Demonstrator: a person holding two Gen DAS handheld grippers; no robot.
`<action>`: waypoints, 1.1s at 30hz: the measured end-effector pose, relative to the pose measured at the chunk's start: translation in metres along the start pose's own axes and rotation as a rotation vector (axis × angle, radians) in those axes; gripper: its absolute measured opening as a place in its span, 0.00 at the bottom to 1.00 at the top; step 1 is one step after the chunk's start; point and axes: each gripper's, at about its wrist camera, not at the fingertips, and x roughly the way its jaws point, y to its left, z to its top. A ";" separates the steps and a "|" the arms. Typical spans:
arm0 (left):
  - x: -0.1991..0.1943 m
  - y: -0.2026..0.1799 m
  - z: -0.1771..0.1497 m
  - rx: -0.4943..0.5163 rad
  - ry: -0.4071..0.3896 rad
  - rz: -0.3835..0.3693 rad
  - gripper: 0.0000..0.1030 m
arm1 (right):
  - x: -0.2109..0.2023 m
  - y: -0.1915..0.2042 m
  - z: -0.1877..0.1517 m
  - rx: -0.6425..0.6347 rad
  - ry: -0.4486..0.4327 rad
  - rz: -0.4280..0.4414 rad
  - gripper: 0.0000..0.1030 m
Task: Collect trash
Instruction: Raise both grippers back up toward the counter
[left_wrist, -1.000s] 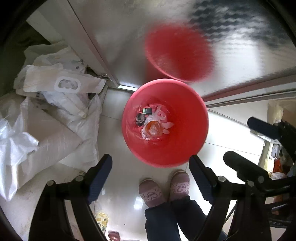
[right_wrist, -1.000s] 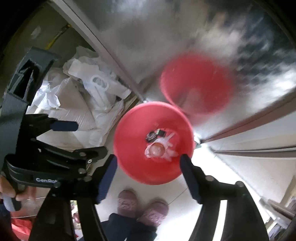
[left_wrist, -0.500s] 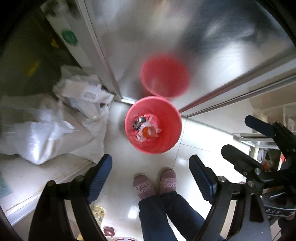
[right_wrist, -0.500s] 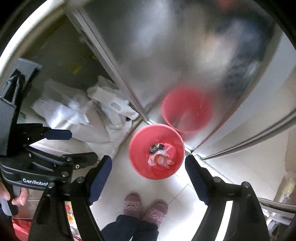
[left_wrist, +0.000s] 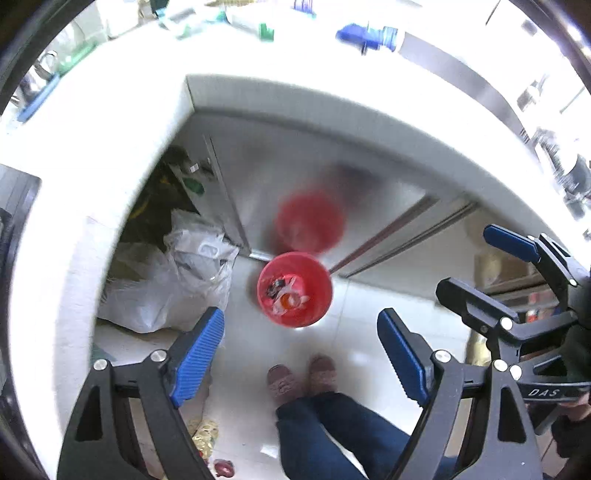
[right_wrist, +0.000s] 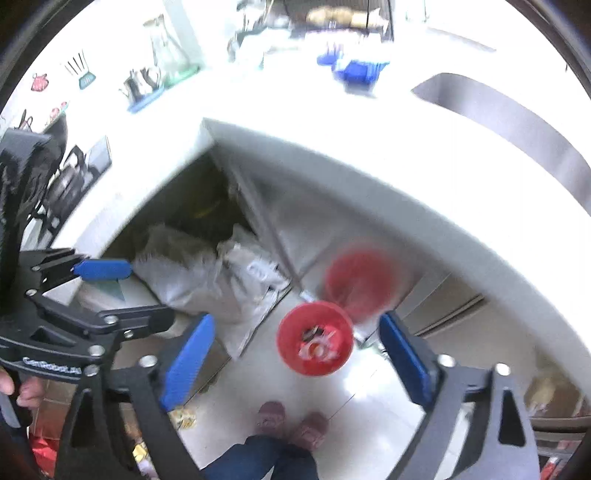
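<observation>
Left wrist view shows the left tongs (left_wrist: 299, 350) spread wide with nothing between the blue ribbed pads (left_wrist: 195, 358), and the round red plastic bin (left_wrist: 294, 289) sits far below, just beyond the tips and between them. A second ago that bin filled the middle of this view; now it is small, and the bright white counter (left_wrist: 110, 122) has come into sight above the tongs, with blurred bottles and a blue object along its far side. So both tongs have risen from the floor to about counter height. The bin already holds trash: a crumpled white wrapper with an orange piece (left_wrist: 290, 300) and some dark scraps lie at its bottom.

Right wrist view agrees: the right tongs (right_wrist: 295, 362) are also spread and empty, with the same red bin (right_wrist: 315, 338) low between the pads, slightly nearer the right pad. The left tongs (right_wrist: 103, 269) show at the left edge, open as well. White plastic sacks (right_wrist: 207, 273) lie on the floor beyond the left pad, under the counter's overhang, beside a steel cabinet door that mirrors the bin as a red blur.

My reading is that one drop into the bin is finished and the person is lifting away to look for more rubbish, likely on the counter. Motion blur hides what exactly lies up there.
</observation>
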 end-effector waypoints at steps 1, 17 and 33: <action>-0.015 0.000 0.003 -0.017 -0.024 -0.013 0.81 | -0.008 0.000 0.005 0.001 -0.007 -0.002 0.99; -0.132 -0.022 0.049 0.028 -0.221 0.096 0.81 | -0.115 0.011 0.069 0.085 -0.130 0.066 0.99; -0.136 -0.003 0.166 0.046 -0.233 0.047 0.81 | -0.101 -0.023 0.157 0.145 -0.173 -0.048 0.99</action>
